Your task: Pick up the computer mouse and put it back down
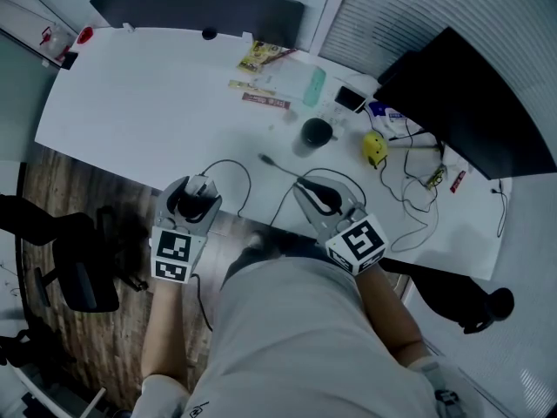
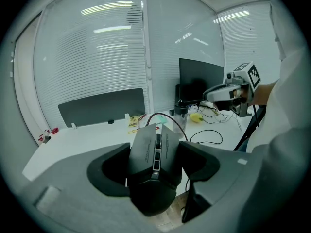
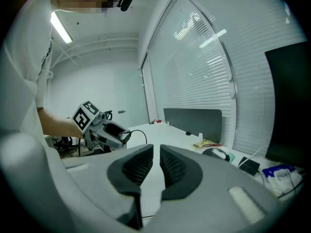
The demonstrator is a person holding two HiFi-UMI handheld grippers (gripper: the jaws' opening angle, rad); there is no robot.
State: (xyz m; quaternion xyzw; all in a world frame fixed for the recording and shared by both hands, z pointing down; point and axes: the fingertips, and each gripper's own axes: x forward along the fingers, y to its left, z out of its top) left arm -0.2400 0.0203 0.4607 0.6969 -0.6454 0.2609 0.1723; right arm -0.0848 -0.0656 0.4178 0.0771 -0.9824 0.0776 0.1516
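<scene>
My left tongs (image 2: 155,165) are clenched on the black computer mouse (image 2: 148,147), holding it in the air at the near edge of the white desk (image 2: 73,144). My right tongs (image 3: 155,166) sit pressed almost together with nothing between them.

Two grippers show in the head view: the left gripper (image 1: 198,190) at 9 o'clock and the right gripper (image 1: 312,190) just right of centre. One computer mouse (image 2: 154,154) sits between the left one's jaws. There is one white desk (image 1: 148,111), one black monitor (image 1: 461,94) at 2 o'clock and one grey partition panel (image 1: 200,11) at 12. Three snack packets (image 1: 259,56) lie at 12, with one teal item (image 1: 314,86) beside them. One dark cup (image 1: 317,132) stands at 1 o'clock, and one yellow object (image 1: 374,146) is at 2. One office chair (image 1: 74,259) is at 8. The tangled cables (image 1: 409,181) at 3 cannot be counted.
</scene>
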